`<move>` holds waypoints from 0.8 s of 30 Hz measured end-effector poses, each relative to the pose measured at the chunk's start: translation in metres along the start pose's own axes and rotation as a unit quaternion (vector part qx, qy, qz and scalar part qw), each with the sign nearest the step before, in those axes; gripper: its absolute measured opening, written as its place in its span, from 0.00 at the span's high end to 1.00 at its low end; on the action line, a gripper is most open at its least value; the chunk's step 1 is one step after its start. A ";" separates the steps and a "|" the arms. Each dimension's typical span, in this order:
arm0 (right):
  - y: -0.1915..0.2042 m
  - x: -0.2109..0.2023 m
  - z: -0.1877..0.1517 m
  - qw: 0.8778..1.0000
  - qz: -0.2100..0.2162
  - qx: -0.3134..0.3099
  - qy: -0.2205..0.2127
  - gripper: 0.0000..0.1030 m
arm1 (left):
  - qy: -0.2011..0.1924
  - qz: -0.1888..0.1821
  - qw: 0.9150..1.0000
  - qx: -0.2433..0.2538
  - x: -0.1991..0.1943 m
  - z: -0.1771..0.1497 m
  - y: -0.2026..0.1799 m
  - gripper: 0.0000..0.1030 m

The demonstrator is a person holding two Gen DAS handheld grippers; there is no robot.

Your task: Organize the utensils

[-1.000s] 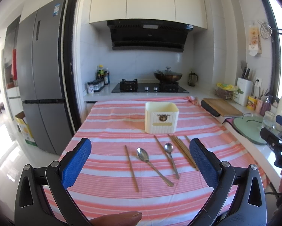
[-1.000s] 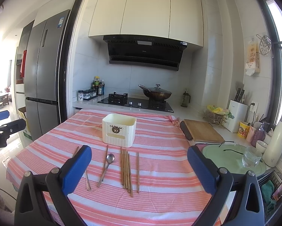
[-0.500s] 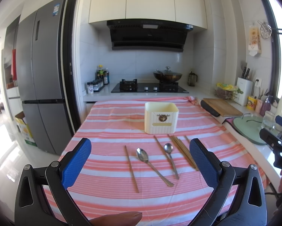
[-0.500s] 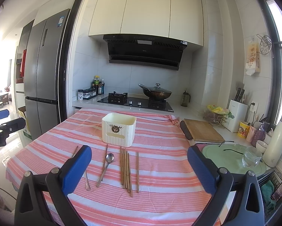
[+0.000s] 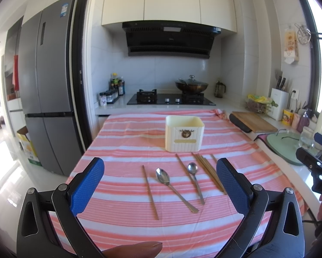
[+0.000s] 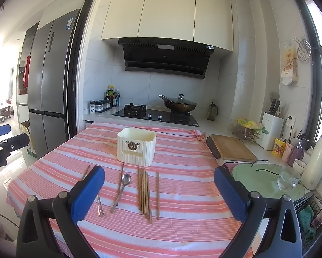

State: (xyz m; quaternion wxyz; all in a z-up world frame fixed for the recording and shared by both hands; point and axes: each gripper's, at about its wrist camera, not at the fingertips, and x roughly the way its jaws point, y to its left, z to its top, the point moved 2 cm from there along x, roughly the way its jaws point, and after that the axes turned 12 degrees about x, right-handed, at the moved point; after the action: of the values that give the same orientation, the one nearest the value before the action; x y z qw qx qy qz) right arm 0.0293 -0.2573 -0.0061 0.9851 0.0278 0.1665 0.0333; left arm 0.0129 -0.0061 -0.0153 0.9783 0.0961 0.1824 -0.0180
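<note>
Both claws, left and right, gape empty above the desk. Spoons and chopsticks lie before the holder; the right pad hides one spoon's bowl.

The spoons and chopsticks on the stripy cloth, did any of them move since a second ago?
No, nothing visibly changed. Both spoons, the chopsticks and the cream holder lie where they were on the striped cloth. The left gripper and the right gripper both hang open above the near edge, holding nothing.
</note>
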 end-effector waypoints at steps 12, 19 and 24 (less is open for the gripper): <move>0.002 0.002 -0.001 1.000 0.000 -0.001 0.003 0.00 | 0.002 0.001 1.000 -0.001 0.009 -0.006 -0.004 0.00; 0.002 0.002 -0.002 1.000 -0.001 -0.001 0.004 0.00 | -0.005 0.000 1.000 -0.007 0.009 -0.005 -0.004 0.00; 0.003 0.003 -0.004 1.000 -0.001 -0.001 0.006 0.00 | -0.005 -0.001 1.000 -0.010 0.009 -0.005 -0.003 0.00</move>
State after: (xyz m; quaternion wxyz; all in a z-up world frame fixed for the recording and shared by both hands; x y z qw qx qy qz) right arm 0.0311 -0.2538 -0.0108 0.9842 0.0262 0.1721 0.0327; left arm 0.0196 -0.0086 -0.0238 0.9802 0.0857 0.1778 -0.0180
